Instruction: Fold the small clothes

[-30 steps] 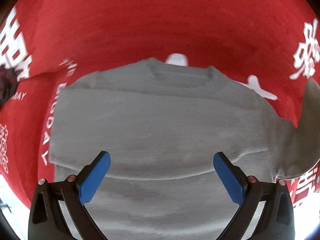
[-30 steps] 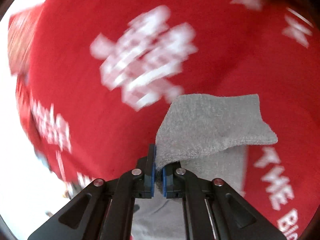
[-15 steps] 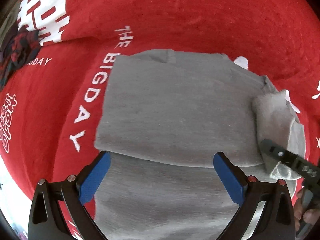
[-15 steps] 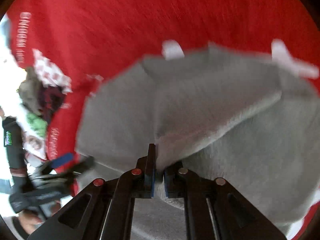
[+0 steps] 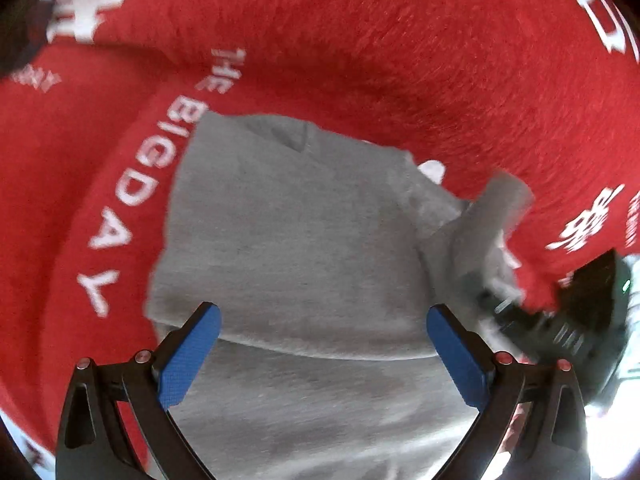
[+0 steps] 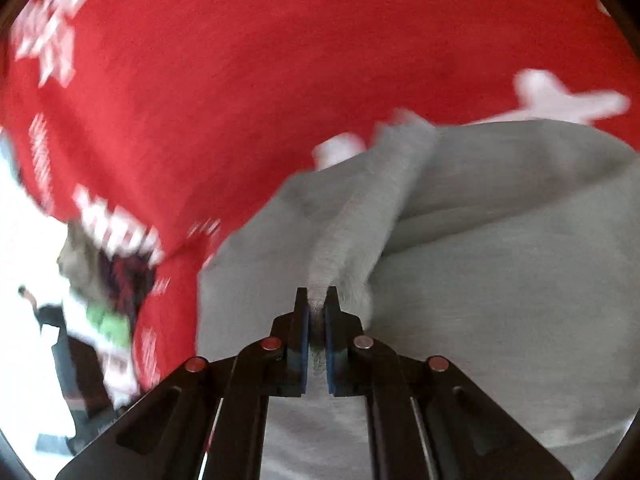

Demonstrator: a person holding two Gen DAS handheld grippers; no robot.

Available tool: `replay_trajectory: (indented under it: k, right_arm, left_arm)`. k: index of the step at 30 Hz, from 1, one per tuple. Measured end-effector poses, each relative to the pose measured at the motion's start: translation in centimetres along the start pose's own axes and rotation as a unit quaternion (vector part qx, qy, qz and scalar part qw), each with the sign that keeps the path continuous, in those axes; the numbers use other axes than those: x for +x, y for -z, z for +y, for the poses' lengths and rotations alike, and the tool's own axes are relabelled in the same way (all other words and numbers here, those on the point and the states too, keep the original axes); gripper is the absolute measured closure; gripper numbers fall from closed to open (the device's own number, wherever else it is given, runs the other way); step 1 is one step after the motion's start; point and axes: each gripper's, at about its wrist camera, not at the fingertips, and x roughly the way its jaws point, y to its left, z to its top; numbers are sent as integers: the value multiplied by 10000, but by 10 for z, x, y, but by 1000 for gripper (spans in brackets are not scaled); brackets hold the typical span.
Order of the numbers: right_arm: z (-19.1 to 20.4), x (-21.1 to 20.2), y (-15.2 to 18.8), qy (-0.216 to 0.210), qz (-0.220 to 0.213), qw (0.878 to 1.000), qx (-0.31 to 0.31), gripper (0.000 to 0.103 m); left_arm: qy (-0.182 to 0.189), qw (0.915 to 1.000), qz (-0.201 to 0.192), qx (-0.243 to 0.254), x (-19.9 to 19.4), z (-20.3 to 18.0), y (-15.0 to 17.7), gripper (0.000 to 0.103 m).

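A red cloth [image 5: 360, 40] with white lettering covers the surface. The grey sweater [image 5: 288, 240] lies on it, bottom half already folded up. The left gripper [image 5: 320, 344] hovers over the fold with its jaws wide apart, holding nothing. Right of it, the right gripper [image 6: 316, 312], clamped on the sleeve [image 6: 360, 208], has carried it in over the body since a second ago, so the sleeve fold is probably nearly laid.

Red cloth [image 5: 360, 40] with white lettering [image 5: 132, 184]; dark jumble [image 6: 116, 280] at its edge.
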Motion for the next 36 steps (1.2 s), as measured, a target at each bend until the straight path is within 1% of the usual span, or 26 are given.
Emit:
replay_trajectory:
  k: [1, 2, 3, 5, 7, 8, 9, 12, 16, 17, 18, 19, 20, 21, 22, 24, 26, 28, 29, 30, 33, 35, 36]
  right_arm:
    - [8, 10, 5, -16, 192, 9997, -143, 92]
    - [13, 19, 11, 49, 374, 9989, -265, 91]
    - [16, 26, 18, 166, 563, 9976, -364, 89]
    - [17, 32, 30, 314, 765, 9956, -434, 85]
    - [12, 24, 40, 258, 797, 9957, -388, 77]
    - [9, 19, 43, 229, 794, 9960, -344, 69]
    - [2, 9, 48, 195, 767, 9965, -255, 66]
    - [-18, -16, 59, 292, 683, 9972, -56, 65]
    - [-59, -61, 72, 426, 443, 9965, 565, 65]
    - [-67, -70, 76, 459, 350, 9956, 743, 64]
    - [-80, -82, 81, 478, 215, 9938, 979, 64]
    - [-89, -90, 84, 493, 103, 9920, 1159, 64]
    - [-99, -99, 88, 508, -29, 9894, 1361, 64]
    - [-108, -106, 91, 521, -158, 9863, 1558, 64]
    - [-119, -114, 94, 523, -324, 9818, 1798, 64]
    - [-143, -128, 97, 426, -690, 9680, 2376, 64]
    - [-160, -134, 96, 286, -975, 9542, 2815, 64]
    - [-172, -137, 91, 208, -1203, 9422, 3120, 64]
    - [-177, -138, 87, 200, -1245, 9388, 3206, 72]
    - [-177, -140, 82, 308, -1239, 9398, 3169, 96]
    - [-165, -152, 70, 538, -1288, 9543, 2644, 96]
    - [-165, -154, 70, 704, -1180, 9614, 2385, 96]
    - [-169, -150, 71, 836, -1076, 9626, 2342, 96]
  left_arm:
    - [91, 9999, 64, -95, 4, 2, -1, 0]
    - [165, 9996, 133, -178, 9, 3, -1, 0]
    - [212, 9992, 229, -239, 16, 3, -1, 0]
    - [185, 9992, 298, -196, 23, 0, 0, 0]
    - [104, 9995, 303, -18, 27, -8, 0, 0]
    - [74, 9994, 327, 53, 29, -11, 1, 0]
    - [42, 9994, 344, 76, 32, -13, 0, 0]
    - [30, 9993, 377, 77, 35, -17, -2, 0]
    - [116, 9991, 401, 5, 38, -19, -8, 0]
    - [123, 9991, 410, -8, 39, -21, -9, 3]
    - [141, 9990, 431, -12, 41, -23, -10, 10]
    - [85, 9988, 483, 10, 43, -25, -11, 29]
    - [79, 9984, 562, 40, 47, -27, -11, 55]
    - [164, 9976, 664, 54, 50, -27, -11, 68]
    - [367, 9966, 738, 42, 53, -26, -11, 82]
    - [486, 9962, 713, 88, 49, -26, -12, 82]
    - [597, 9963, 569, 258, 37, -28, -13, 82]
    - [618, 9960, 483, 423, 27, -31, -14, 82]
    - [571, 9960, 466, 515, 24, -31, -13, 82]
    - [540, 9959, 463, 565, 23, -32, -13, 82]
    - [323, 9955, 484, 747, 26, -30, -9, 82]
    - [-4, 9958, 491, 776, 33, -24, -6, 82]
    - [-125, 9959, 480, 759, 34, -21, -5, 82]
